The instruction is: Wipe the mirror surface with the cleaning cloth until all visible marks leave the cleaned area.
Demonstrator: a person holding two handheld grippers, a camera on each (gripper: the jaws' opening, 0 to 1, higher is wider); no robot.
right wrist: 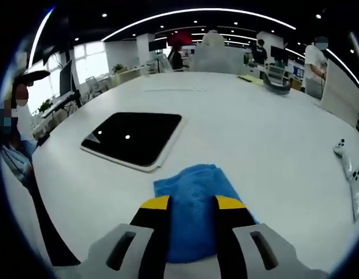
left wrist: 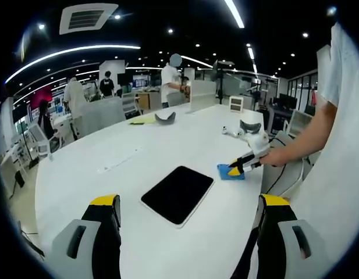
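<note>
The mirror (left wrist: pixel 178 194) is a dark, thin rectangular slab with a pale edge, lying flat on the white table (left wrist: pixel 109 168). My left gripper (left wrist: pixel 189 201) hovers before it, open wide with nothing between its yellow-tipped jaws. To the mirror's right lies the blue cleaning cloth (left wrist: pixel 227 172), and my right gripper (left wrist: pixel 242 165) has its tips down on it. In the right gripper view the cloth (right wrist: pixel 194 192) is bunched between the jaws of my right gripper (right wrist: pixel 192 203), which is shut on it. The mirror (right wrist: pixel 135 137) lies just beyond, to the left, reflecting ceiling lights.
A white controller (right wrist: pixel 351 165) lies at the table's right side and a grey headset (left wrist: pixel 165 118) at the far end. A person's forearm (left wrist: pixel 301 148) reaches in from the right. Several people stand among desks behind the table.
</note>
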